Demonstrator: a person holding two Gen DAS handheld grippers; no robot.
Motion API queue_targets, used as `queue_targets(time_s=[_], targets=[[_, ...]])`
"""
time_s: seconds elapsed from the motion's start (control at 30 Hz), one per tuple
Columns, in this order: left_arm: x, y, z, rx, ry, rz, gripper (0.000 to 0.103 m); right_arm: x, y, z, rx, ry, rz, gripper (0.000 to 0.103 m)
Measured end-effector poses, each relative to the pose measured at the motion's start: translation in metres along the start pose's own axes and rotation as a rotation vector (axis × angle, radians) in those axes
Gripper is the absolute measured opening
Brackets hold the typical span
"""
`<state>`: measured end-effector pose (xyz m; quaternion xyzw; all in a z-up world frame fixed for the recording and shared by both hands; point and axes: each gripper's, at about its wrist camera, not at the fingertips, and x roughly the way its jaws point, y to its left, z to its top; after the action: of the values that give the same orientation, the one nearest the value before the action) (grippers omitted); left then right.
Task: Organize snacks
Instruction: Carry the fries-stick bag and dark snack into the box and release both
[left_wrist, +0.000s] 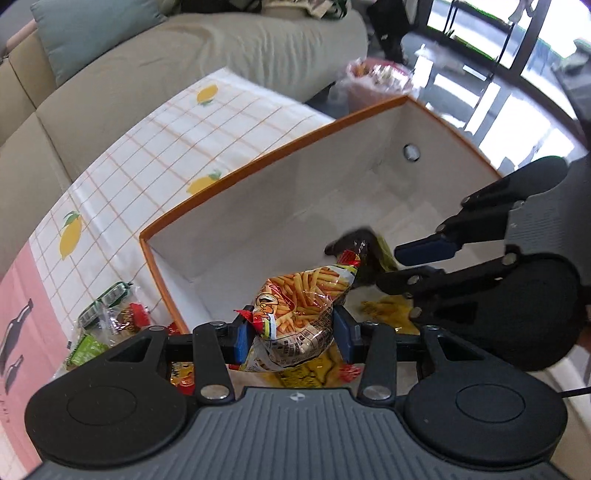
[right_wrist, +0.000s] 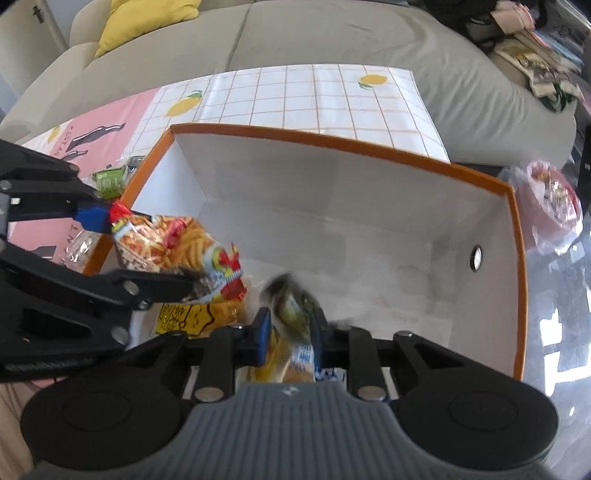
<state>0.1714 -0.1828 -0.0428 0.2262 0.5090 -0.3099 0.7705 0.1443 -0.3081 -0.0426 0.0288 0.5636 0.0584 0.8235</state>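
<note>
A grey-beige sofa (right_wrist: 332, 48) stands behind the lemon-print tablecloth (right_wrist: 314, 99); bright windows (left_wrist: 517, 33) reflect on the glossy floor (left_wrist: 498, 110) beside it.

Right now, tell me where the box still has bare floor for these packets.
Inside the orange-rimmed box, the floor is bare toward the end wall with the round hole and along the long back wall. The near corner is crowded: yellow packets lie beneath the fries packet.

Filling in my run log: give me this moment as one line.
left gripper: shut on fries snack bag | right gripper: shut on dark snack packet | both over orange-rimmed box
</note>
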Motion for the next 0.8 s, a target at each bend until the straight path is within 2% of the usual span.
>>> queue_targets(time_s=[0.13, 0.3, 0.43, 0.57, 0.8], targets=[[0.008, 0.003, 0.003, 0.008, 0.020, -0.002, 0.050, 0.010, 0.004, 0.006, -0.038, 0.025, -0.019, 0.020], [0.017, -0.002, 0.006, 0.042, 0.042, 0.015, 0.051, 0.019, -0.002, 0.007, -0.022, 0.063, -0.004, 0.021], [0.022, -0.003, 0.008, 0.052, 0.045, 0.040, 0.052, 0.019, -0.002, 0.004, -0.030, 0.061, -0.019, 0.023], [0.021, 0.000, 0.009, 0.032, 0.036, 0.054, 0.057, 0.015, 0.000, 0.002, -0.045, 0.050, -0.029, 0.031], [0.005, 0.004, 0.007, 0.005, -0.018, 0.085, 0.064, 0.015, 0.000, 0.000, -0.023, 0.050, -0.004, 0.032]])
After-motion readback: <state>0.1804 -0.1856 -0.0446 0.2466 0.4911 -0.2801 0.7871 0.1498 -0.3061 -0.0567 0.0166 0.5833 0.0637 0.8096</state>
